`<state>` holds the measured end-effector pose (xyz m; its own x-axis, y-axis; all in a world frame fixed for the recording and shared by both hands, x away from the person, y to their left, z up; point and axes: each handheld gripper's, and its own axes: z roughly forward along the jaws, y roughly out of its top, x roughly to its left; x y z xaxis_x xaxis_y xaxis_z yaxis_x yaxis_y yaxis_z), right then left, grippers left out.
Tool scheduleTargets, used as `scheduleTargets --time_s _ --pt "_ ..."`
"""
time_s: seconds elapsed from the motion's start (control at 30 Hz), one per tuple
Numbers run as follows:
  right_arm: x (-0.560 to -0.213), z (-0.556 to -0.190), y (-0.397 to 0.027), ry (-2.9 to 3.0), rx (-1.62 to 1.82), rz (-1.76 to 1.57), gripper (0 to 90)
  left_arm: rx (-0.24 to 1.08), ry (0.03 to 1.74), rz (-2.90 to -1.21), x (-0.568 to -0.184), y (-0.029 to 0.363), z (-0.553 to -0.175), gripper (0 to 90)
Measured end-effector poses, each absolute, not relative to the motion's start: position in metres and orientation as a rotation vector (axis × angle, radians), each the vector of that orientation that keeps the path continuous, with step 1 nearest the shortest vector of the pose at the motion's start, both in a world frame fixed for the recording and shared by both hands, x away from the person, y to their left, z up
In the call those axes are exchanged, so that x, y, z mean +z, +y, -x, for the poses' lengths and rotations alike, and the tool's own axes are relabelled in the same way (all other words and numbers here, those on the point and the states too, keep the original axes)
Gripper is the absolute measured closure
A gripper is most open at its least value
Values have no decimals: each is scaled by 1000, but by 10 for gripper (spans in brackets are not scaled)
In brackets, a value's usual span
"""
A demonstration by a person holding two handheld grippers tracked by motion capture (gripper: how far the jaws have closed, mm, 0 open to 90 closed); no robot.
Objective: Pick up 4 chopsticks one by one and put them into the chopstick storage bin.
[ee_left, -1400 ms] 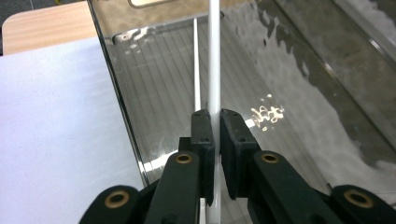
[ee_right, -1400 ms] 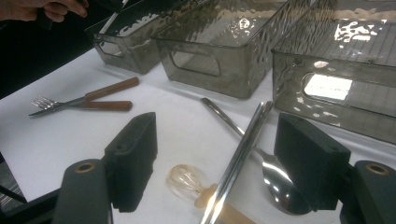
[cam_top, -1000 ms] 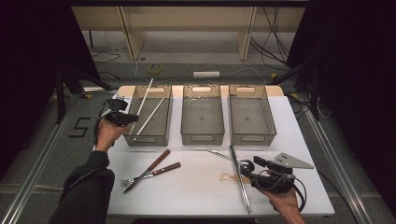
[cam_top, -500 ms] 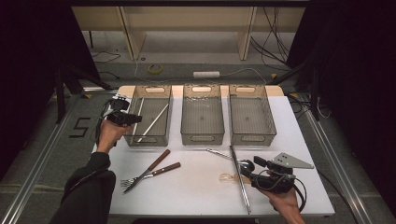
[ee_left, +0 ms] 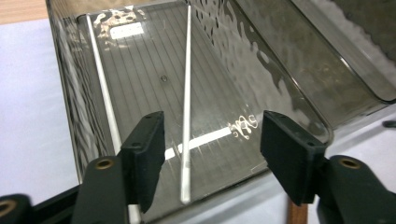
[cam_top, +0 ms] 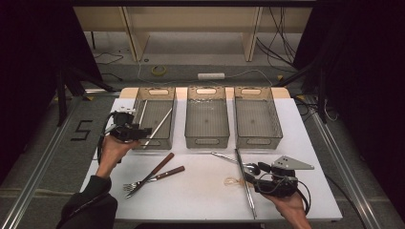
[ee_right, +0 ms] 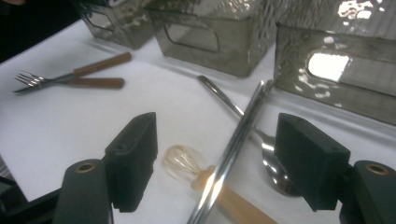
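Note:
Two white chopsticks lie in the left smoky plastic bin (cam_top: 173,114): one along its left wall (cam_top: 142,111), one slanting across the floor (cam_top: 159,126). My left gripper (cam_top: 142,132) hovers at the bin's near left corner. In the left gripper view its jaws (ee_left: 212,140) have just been opening and stand apart over the slanting chopstick (ee_left: 187,107), which lies loose on the bin floor. My right gripper (cam_top: 257,179) rests near the table's front right, open (ee_right: 215,149), straddling a long chrome rod (ee_right: 233,140) and a small whisk (ee_right: 182,161) without pressing either.
The middle bin (cam_top: 206,119) and right bin (cam_top: 255,119) hold nothing. A wooden-handled fork (cam_top: 131,185) and knife (cam_top: 160,167) lie crossed at the front left. A spoon (cam_top: 227,156) lies beside the chrome rod (cam_top: 244,181). White table (cam_top: 191,200) with dark floor around.
The left gripper let go of a white chopstick, which now lies slanted in the left bin, and the hand drew back toward the bin's near corner. The right gripper stayed put.

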<state>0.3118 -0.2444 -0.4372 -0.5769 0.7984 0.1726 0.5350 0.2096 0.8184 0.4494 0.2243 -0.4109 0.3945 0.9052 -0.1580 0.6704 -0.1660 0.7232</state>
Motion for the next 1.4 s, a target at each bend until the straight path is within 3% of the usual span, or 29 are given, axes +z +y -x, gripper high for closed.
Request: scheduleTargets --time_s 0.3,0.67,1.4 --pt "-444 -319 -240 2271 1170 -1367 409 334 1238 -1836 -403 209 -415 326" --pt "-452 -328 -244 2312 1107 -1459 520 358 1125 -1855 -411 187 -382 287" --pt "-459 -340 -234 2373 1030 -1473 611 340 1063 -1844 -425 180 -346 245"
